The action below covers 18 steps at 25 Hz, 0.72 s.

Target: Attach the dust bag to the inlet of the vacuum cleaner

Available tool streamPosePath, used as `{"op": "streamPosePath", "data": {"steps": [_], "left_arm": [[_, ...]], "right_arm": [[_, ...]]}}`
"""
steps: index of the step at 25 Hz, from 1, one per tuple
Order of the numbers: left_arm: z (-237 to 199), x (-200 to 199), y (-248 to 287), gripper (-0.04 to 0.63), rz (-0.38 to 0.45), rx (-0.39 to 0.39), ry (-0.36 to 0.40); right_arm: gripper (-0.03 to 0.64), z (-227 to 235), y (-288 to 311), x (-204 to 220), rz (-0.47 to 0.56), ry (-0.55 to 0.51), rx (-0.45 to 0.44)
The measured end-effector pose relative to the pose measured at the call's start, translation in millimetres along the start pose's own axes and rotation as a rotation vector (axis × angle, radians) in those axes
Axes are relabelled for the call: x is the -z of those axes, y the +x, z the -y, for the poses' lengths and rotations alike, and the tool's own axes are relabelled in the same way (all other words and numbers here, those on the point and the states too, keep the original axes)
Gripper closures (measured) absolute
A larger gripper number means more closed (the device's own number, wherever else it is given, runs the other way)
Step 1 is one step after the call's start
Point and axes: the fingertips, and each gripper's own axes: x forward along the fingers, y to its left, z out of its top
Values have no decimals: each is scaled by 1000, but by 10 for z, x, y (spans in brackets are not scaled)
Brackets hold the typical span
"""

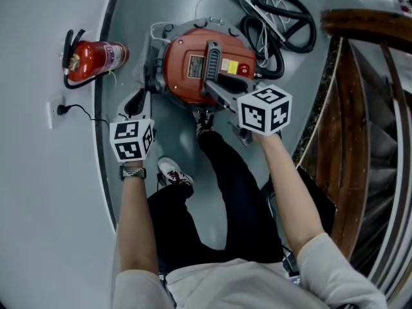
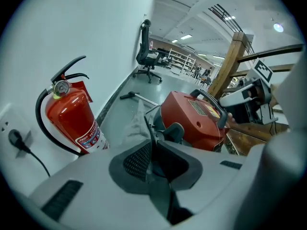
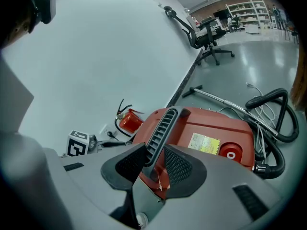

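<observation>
My right claw (image 3: 154, 153) clenches the handle (image 3: 160, 128) of the vacuum cleaner (image 3: 211, 128); my left claw (image 2: 152, 152), released, faces the dust bag (image 2: 135, 123), with the fire extinguisher (image 2: 72, 119) to its left.

The vacuum cleaner (image 1: 183, 82) was red, with a dark grey ribbed handle (image 1: 211, 66), a yellow label (image 1: 229, 65) and a black hose (image 1: 293, 21). The dust bag (image 2: 135, 123) was pale grey. The fire extinguisher (image 1: 96, 58) was red with black fittings. The left gripper (image 2: 152, 152) and right gripper (image 3: 153, 157) were grey, with black mesh-patterned pads and black-and-white square-marked cubes. The floor (image 1: 129, 18) was glossy grey.
</observation>
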Motion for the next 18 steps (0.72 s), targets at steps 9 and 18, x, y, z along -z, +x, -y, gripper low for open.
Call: {"op": "streamPosePath", "data": {"steps": [9,18], "left_arm": [[-85,-32,-48,591,11,75,-30],[-24,-31,-42,589,8,96,-38]], "right_arm": [[488,-3,2,-1,1,-12,-5],[488,-8,5,-2,-4,-18,-4]]}}
